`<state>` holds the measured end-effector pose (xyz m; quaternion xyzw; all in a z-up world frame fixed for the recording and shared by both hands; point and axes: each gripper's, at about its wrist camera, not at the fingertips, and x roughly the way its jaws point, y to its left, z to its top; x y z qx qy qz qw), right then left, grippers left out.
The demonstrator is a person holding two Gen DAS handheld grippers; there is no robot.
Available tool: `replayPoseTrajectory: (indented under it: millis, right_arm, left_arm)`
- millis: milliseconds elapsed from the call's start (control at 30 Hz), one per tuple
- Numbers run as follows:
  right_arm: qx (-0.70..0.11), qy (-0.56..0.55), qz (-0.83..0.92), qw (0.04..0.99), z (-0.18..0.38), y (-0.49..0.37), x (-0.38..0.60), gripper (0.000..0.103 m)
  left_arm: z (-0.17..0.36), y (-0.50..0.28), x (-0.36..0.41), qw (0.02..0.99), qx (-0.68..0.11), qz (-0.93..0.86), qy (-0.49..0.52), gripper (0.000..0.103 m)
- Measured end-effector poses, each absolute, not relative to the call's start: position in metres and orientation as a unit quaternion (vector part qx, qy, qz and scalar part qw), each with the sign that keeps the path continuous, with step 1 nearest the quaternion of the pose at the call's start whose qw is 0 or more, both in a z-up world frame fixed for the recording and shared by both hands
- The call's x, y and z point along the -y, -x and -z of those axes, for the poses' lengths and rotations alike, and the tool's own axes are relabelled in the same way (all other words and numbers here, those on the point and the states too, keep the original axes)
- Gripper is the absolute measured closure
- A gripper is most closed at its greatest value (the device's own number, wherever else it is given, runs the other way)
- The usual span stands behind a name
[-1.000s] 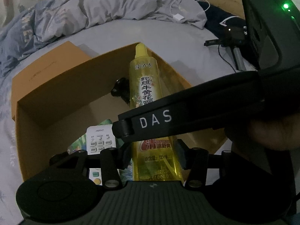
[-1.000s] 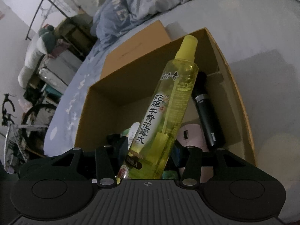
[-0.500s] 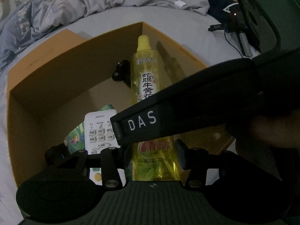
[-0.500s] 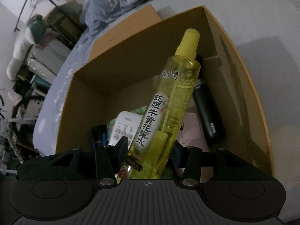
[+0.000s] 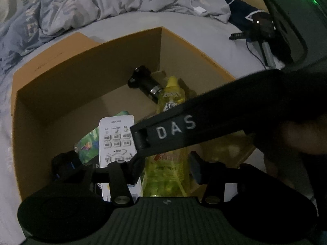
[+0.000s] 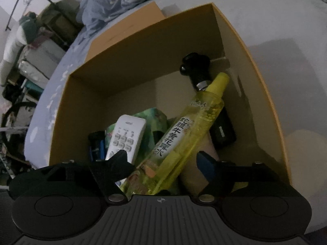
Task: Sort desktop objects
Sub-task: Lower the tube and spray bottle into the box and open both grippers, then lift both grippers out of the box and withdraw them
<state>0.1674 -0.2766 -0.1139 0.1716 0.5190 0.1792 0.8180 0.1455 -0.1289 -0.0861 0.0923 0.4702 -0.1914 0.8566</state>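
A yellow spray bottle lies tilted inside an open cardboard box, its cap toward the far right corner; it also shows in the left wrist view. Both grippers hover over the box. My right gripper is open, its fingers spread on either side of the bottle's base. My left gripper is open too, with the bottle's base between its fingers. The right gripper's body crosses the left wrist view and hides the bottle's middle.
Inside the box lie a white remote, a green packet, a black cylinder and a dark blue item. The box stands on a grey bed sheet with rumpled bedding and cables behind.
Both grippers have opened and let go of the yellow bottle. The bottle has dropped from held above the box to lying inside it.
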Motion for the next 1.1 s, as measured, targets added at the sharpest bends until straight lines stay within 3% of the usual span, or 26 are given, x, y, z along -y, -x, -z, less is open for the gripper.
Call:
replayPoseTrajectory:
  millis: [67, 200, 300, 733, 933, 1100]
  right_arm:
    - [-0.518, -0.169, -0.175, 0.820, 0.116, -0.164, 0.274, 0.014]
    - [-0.512, -0.179, -0.181, 0.821, 0.107, -0.155, 0.276, 0.011]
    - [-0.503, -0.190, -0.181, 0.823, 0.097, -0.148, 0.276, 0.000]
    - [-0.457, -0.163, -0.181, 0.856, 0.069, -0.114, 0.280, 0.000]
    - [-0.426, -0.142, -0.183, 0.875, 0.058, -0.096, 0.285, 0.000]
    - [-0.399, -0.124, -0.185, 0.889, 0.049, -0.082, 0.289, 0.000]
  left_arm:
    - [0.083, -0.143, 0.128, 0.859, -0.466, 0.190, -0.090, 0.038]
    - [0.080, -0.140, 0.128, 0.865, -0.457, 0.187, -0.089, 0.028]
    - [0.074, -0.132, 0.122, 0.874, -0.445, 0.175, -0.088, 0.021]
    - [0.047, -0.101, 0.080, 0.894, -0.413, 0.173, -0.030, 0.013]
    - [0.041, -0.089, 0.069, 0.903, -0.397, 0.167, -0.010, 0.002]
    - [0.042, -0.078, 0.067, 0.906, -0.388, 0.166, -0.011, 0.002]
